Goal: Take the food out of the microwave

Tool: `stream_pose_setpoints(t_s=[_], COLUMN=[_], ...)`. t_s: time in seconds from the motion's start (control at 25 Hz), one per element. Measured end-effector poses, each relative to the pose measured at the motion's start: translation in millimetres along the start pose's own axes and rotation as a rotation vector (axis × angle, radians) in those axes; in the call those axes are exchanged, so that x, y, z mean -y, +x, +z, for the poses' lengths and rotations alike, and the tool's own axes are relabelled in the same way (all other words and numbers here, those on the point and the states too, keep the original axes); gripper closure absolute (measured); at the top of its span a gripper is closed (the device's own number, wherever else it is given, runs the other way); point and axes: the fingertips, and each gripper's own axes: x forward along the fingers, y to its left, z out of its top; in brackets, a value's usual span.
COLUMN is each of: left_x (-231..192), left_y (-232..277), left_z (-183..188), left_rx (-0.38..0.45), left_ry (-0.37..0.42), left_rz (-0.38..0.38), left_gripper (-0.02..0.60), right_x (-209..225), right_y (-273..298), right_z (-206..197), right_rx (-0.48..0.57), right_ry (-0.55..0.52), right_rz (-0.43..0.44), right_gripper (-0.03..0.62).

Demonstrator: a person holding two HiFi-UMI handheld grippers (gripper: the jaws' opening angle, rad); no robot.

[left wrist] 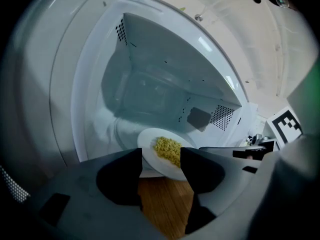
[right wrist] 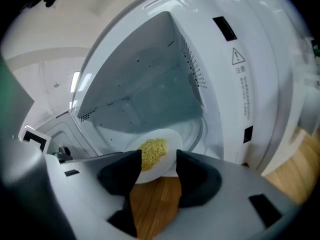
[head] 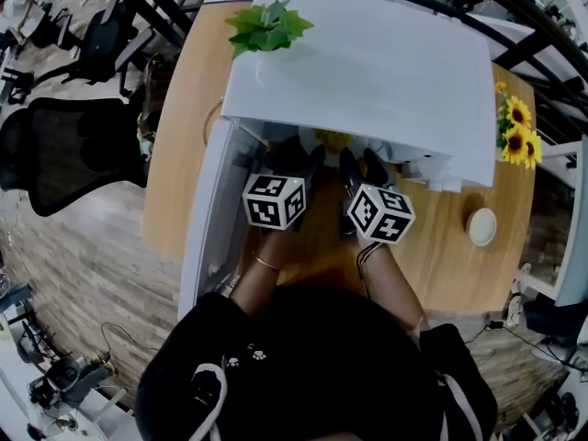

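Both jaw pairs are held spread, nothing clamped. The left gripper (left wrist: 160, 154) and right gripper (right wrist: 159, 156) are aimed into the open microwave (head: 367, 72). Its white plate (left wrist: 149, 143) of yellow food (left wrist: 167, 151) is seen at twelve o'clock, just beyond the tips.

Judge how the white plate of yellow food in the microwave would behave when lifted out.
The plate looks rigid and glossy, so probably stiff but slippery. It is shallow, so the loose yellow food could slide off if tilted. It looks ceramic, so likely breakable if dropped.
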Motion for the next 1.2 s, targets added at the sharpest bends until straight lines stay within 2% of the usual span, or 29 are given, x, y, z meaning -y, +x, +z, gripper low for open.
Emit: stream_pose_setpoints(t_s=[0.28,0.36,0.44,0.6,0.76,0.92,1.08,1.2], left_x=[-2,-4,-5,-2,4,3,2,3], left_y=[-3,-6,-9,-11,-5,2,2,2], left_z=[-5,-4,-5,-16,-23,-30,-26,-26], left_rx=[-0.004,0.007,0.017,0.031,0.057,0.095,0.148,0.17], left_ry=[-0.044,-0.068,-0.108,-0.266,-0.443,-0.618,-0.671,-0.746], left_rz=[-0.006,-0.004,-0.008,-0.051,-0.113,-0.153,-0.175,-0.199], left_gripper=[0.364,0.364,0.364,0.364,0.365,0.368,0.497,0.518], right_x=[8,15,20,16,10,9,5,6], right_y=[-5,-7,-7,-7,-2,2,4,3], right_z=[-1,-4,-9,-21,-25,-28,-24,-25], right_rx=[0.008,0.008,0.005,-0.004,0.01,0.035,0.043,0.046], right_ry=[0.067,0.12,0.218,0.443,0.6,0.755,0.798,0.854], right_rz=[0.008,-0.002,0.012,0.092,0.16,0.216,0.244,0.249], right_gripper=[0.382,0.39,0.404,0.445,0.494,0.512,0.563,0.572])
